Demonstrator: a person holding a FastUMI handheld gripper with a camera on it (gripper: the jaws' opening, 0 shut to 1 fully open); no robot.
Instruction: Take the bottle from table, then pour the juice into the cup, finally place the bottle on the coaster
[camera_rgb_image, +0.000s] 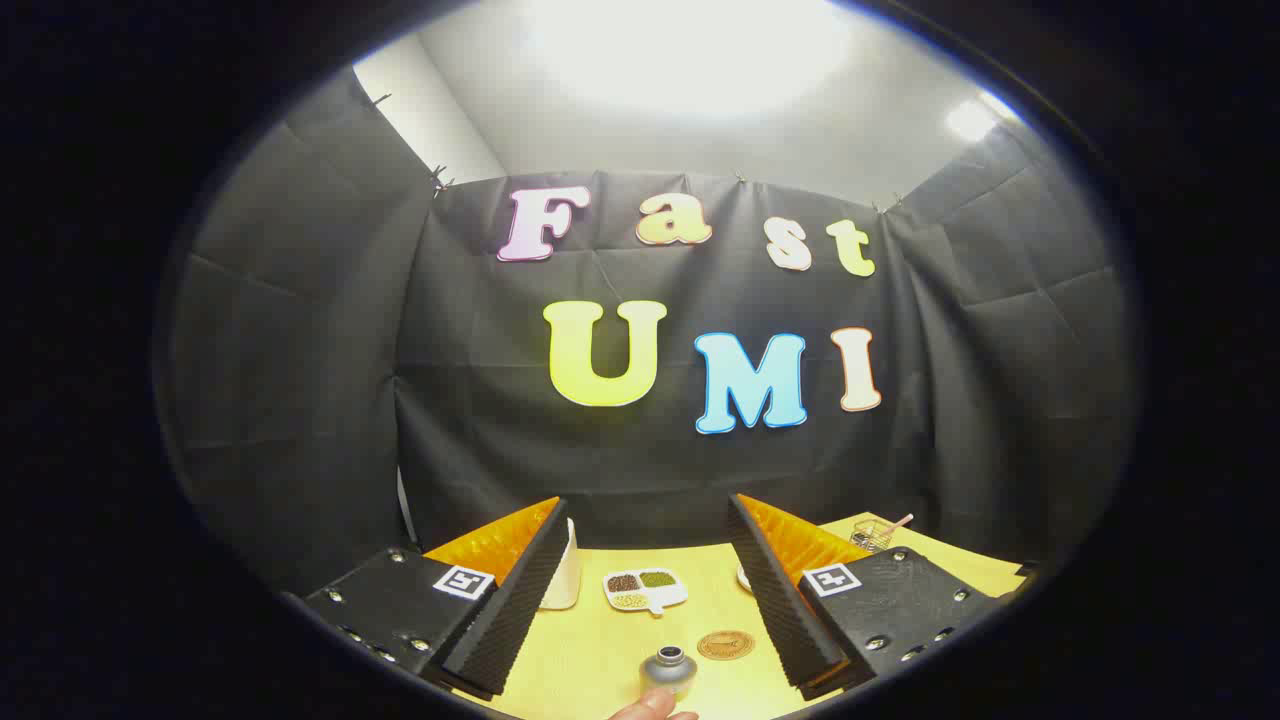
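While open, hand-held gripper (648, 505) astride bottle (668, 672)

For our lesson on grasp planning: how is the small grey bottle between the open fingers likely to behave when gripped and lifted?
The bottle looks metallic and smooth, so it is probably rigid but may slip. It is squat and upright on the table, so tipping seems unlikely. A fingertip appears to touch its base. The gripper is wide open, holding nothing.
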